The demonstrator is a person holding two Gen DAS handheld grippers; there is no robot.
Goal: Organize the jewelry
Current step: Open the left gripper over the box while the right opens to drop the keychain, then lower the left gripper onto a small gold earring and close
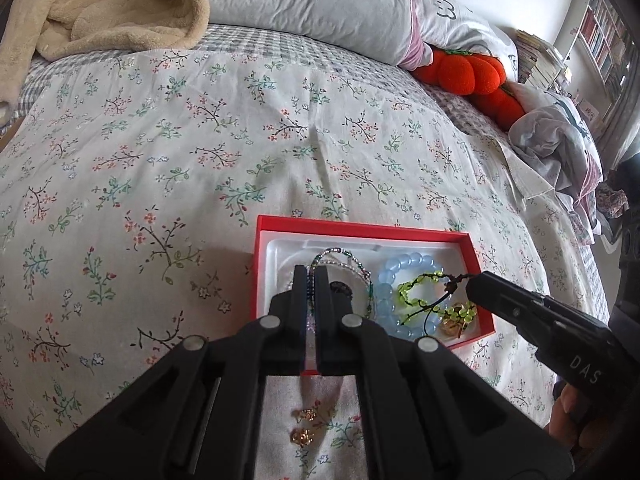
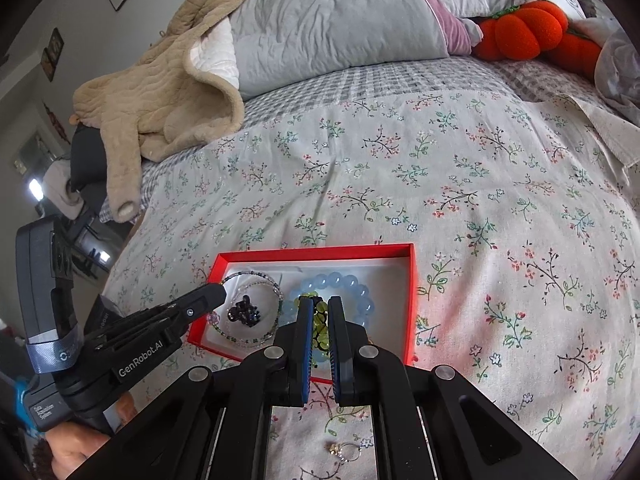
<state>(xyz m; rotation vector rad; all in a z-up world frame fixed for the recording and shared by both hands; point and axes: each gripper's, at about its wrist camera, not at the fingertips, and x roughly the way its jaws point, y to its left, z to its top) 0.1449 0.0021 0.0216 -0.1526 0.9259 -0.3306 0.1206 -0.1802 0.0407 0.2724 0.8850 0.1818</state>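
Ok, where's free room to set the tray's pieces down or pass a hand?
The floral bedspread is bare beyond and right of the red tray, up to the grey pillow. The tray is crowded with both grippers, and small gold pieces lie on its near side.

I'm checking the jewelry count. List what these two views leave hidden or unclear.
- Red box, near edge: left wrist view, behind the left gripper.
- Green bead bracelet: right wrist view, mostly behind the right gripper.
- Gold pieces on the bedspread: left wrist view, too small to identify.
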